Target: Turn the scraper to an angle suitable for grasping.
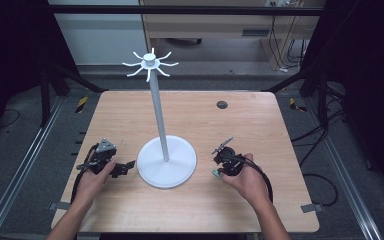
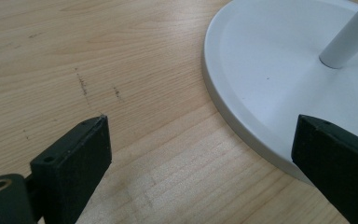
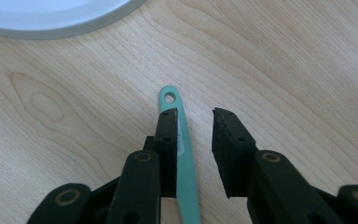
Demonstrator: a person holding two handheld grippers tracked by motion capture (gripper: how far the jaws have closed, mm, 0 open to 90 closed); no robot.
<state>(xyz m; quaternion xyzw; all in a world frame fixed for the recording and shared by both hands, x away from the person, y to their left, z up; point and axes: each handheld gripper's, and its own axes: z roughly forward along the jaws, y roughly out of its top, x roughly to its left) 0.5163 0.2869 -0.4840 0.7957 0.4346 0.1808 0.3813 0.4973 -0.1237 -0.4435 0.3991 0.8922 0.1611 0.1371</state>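
Observation:
A white stand rises from a round base [image 1: 177,172] on the wooden table [image 1: 240,125], with a thin pole [image 1: 158,110] and a ring of curved hooks [image 1: 150,63] at its top. My left gripper [image 1: 125,168] [image 2: 200,126] lies by the base's left rim [image 2: 261,79], open and with nothing between its jaws. My right gripper [image 1: 220,167] [image 3: 195,114] sits to the right of the base. The slim teal handle [image 3: 171,99] of a utensil, with a hole at its end, lies on the table between its jaws. It rests against one jaw, and a gap separates it from the other.
A small dark round cap [image 1: 222,104] sits in the table near its far edge. The stand's base rim [image 3: 51,18] lies just beyond the teal handle in the right gripper view. Dark frame rails and cables run on the floor around the table.

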